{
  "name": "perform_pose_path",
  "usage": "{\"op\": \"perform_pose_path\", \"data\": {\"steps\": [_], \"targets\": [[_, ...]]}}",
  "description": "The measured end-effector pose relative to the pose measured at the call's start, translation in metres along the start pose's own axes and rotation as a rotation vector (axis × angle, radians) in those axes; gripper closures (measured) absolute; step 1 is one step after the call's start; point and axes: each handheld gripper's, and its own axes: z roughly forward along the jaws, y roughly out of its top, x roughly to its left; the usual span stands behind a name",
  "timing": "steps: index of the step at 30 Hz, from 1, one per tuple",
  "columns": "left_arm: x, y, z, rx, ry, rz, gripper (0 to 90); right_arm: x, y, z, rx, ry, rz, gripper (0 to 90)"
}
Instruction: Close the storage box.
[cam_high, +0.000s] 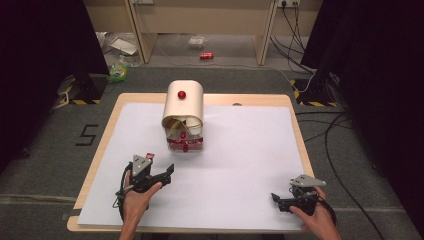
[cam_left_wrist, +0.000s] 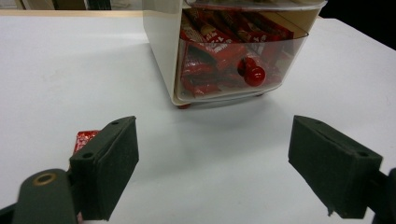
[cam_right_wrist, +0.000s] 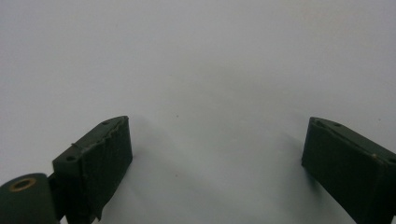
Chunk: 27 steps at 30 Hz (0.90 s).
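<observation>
A small cream cabinet (cam_high: 184, 107) with a rounded top and a red knob (cam_high: 181, 94) stands at the back middle of the white sheet (cam_high: 240, 150). Its clear bottom drawer (cam_left_wrist: 233, 65) holds red snack packets and has a red knob (cam_left_wrist: 253, 73) on its front. My left gripper (cam_high: 167, 172) (cam_left_wrist: 212, 163) is open, low over the sheet and pointing at that drawer from a short way off. A loose red packet (cam_left_wrist: 86, 139) (cam_high: 149, 156) lies just behind its left jaw. My right gripper (cam_high: 278, 201) (cam_right_wrist: 217, 163) is open over bare sheet at the front right.
The sheet covers a wooden table (cam_high: 100, 150). On the floor beyond it lie a red can (cam_high: 206, 56), a green object (cam_high: 118, 72) and cables (cam_high: 330, 130) at the right. Dark curtains hang on both sides.
</observation>
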Motion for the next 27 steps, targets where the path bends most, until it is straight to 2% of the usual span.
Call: {"op": "perform_pose_path", "data": {"steps": [6, 18, 27], "targets": [[0.001, -0.008, -0.001, 0.018, -0.002, -0.001, 15.7, 0.0, 0.0, 0.0, 0.0, -0.001, -0.002, 8.9], [-0.001, -0.014, -0.012, 0.016, 0.0, 0.003, 15.7, 0.0, 0.0, 0.0, 0.0, -0.002, -0.001, 8.9], [0.0, -0.028, -0.016, 0.052, -0.006, 0.022, 15.7, 0.0, 0.0, 0.0, 0.0, -0.002, -0.001, 8.9]]}}
